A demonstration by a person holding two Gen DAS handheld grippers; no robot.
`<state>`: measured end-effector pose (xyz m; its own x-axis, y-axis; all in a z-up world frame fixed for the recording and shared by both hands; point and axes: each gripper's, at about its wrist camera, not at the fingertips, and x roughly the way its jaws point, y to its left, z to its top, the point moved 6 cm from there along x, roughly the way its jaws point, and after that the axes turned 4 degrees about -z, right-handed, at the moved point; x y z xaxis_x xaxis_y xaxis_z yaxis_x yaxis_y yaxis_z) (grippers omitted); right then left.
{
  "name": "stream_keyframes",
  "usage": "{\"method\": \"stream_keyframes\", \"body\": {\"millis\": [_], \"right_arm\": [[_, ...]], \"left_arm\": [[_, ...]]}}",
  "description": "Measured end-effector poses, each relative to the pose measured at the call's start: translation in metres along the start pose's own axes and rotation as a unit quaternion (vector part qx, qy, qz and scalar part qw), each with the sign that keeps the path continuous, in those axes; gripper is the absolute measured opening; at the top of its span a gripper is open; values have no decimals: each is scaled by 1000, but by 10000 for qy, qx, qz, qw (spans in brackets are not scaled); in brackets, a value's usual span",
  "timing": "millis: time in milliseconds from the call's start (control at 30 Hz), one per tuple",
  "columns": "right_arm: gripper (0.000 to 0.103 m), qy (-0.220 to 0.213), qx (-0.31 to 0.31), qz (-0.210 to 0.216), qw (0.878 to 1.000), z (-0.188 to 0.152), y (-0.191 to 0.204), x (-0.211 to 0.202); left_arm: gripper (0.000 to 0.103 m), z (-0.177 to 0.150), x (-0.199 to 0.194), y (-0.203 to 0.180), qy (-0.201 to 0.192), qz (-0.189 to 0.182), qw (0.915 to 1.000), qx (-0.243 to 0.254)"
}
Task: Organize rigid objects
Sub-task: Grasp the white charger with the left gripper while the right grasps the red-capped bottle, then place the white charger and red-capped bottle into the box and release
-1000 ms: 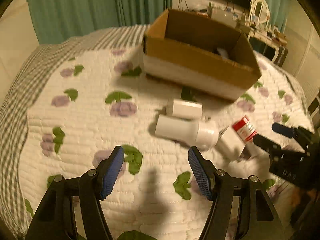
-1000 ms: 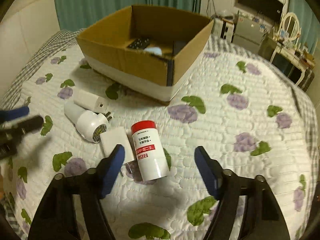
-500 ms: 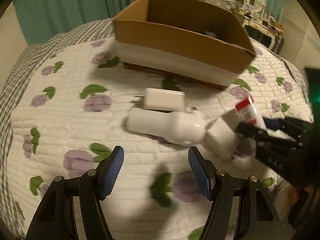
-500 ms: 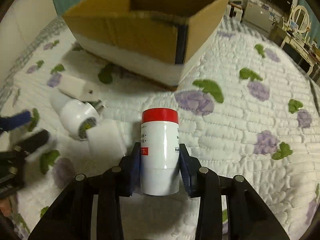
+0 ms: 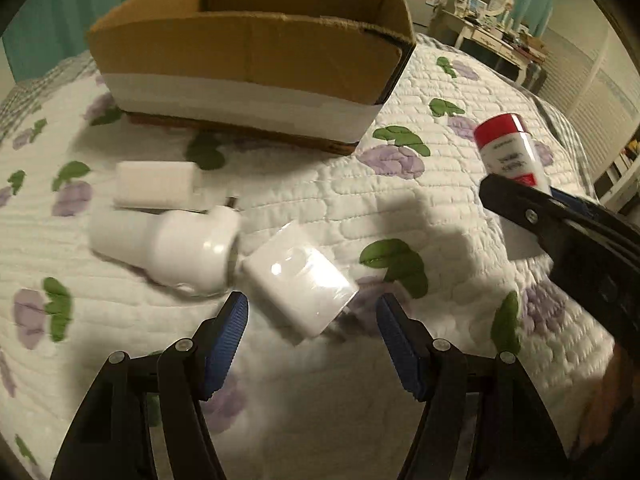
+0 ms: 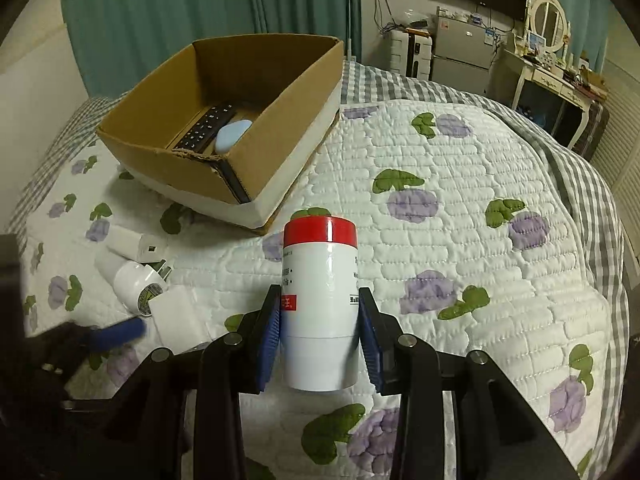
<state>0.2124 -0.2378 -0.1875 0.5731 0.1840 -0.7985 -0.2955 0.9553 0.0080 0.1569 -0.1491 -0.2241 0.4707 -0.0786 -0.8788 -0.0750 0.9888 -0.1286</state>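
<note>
- The right gripper (image 6: 320,336) is clamped on a white cylindrical bottle with a red cap (image 6: 320,300), both blue pads pressed to its sides and the cap pointing away from the camera; the bottle is held off the white quilted bedspread with purple flowers and green leaves (image 6: 460,216).
- The left gripper (image 5: 312,320) has its jaws apart with nothing gripped, hanging over a white square plastic charger block (image 5: 298,280) that lies on the bedspread just ahead of its fingertips.
- Touching that block on its left lies a white rounded plug-in device (image 5: 172,248) on its side; just beyond it lies a white rectangular adapter (image 5: 154,184).
- An open brown cardboard box with a white band round its base (image 6: 280,120) stands toward the bed's far edge, holding a black remote control (image 6: 204,128) and a pale blue rounded object (image 6: 232,140).
</note>
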Motion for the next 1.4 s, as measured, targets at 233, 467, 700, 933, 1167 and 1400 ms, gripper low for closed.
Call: {"method": "stream_keyframes", "body": {"millis": [233,467,700,933,1167,1400], "right_arm": [[36,59,42,19,10000,-3,-4,1],[36,66,8,-28,10000,-4,-2,2],[36,-84,17,-54,9999,-5,2,-9],[36,-306,-77,-132,9994,-3,12,-38],[36,-557,56,-48,9984,12,19,-79],[36,-980,-199,-35,9950,50,37,-113]], "left_arm": [[67,13,24,3,58,184,9994,-287],[49,8,15,7,96,124,9998,-94],[42,-7,-18,12,51,-152,9999,44],[42,-14,-70,16,-226,-425,9986,211],[42,17,-117,14,-675,-452,9959,407],[42,57,-156,29,-1195,-331,9904,611]]}}
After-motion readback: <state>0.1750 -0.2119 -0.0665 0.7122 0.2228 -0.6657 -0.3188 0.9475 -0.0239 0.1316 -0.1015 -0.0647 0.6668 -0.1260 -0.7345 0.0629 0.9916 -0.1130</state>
